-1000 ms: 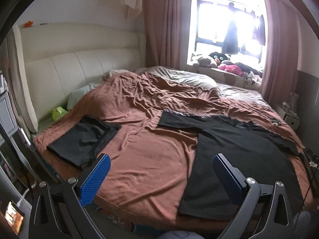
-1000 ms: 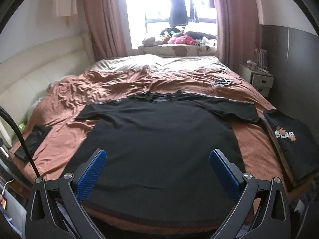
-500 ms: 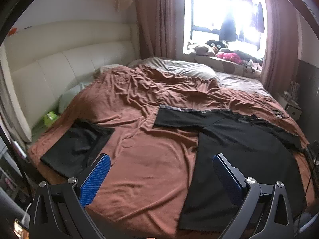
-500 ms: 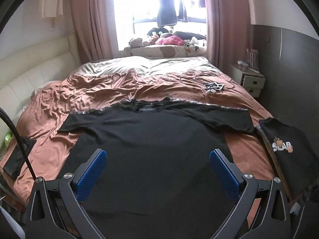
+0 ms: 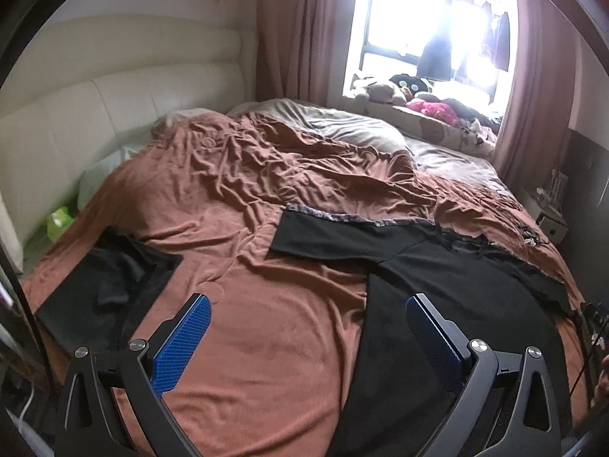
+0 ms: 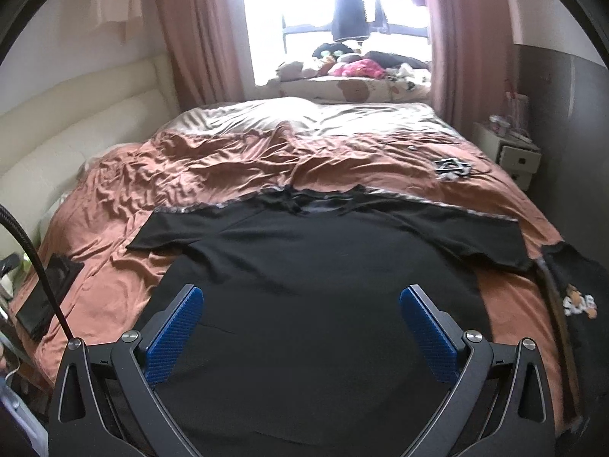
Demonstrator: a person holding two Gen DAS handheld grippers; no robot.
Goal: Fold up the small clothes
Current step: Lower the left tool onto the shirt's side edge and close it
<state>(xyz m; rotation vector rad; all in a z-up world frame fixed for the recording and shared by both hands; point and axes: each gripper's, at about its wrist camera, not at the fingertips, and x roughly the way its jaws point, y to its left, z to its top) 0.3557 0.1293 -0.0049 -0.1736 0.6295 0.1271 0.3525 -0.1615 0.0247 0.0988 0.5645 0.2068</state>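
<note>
A black T-shirt lies spread flat on the brown bedspread, sleeves out to both sides, collar toward the window. It also shows in the left wrist view, at the right. My right gripper is open and empty, hovering above the shirt's lower body. My left gripper is open and empty, above the bedspread just left of the shirt's side edge.
A folded black garment lies at the bed's left edge. A folded black shirt with a printed logo lies at the right edge. A cream headboard stands left, a nightstand right, and a window sill with toys beyond.
Both grippers have moved forward and lower toward the bed, so the shirt looms larger. Both stay open and empty. The shirt has not moved.
</note>
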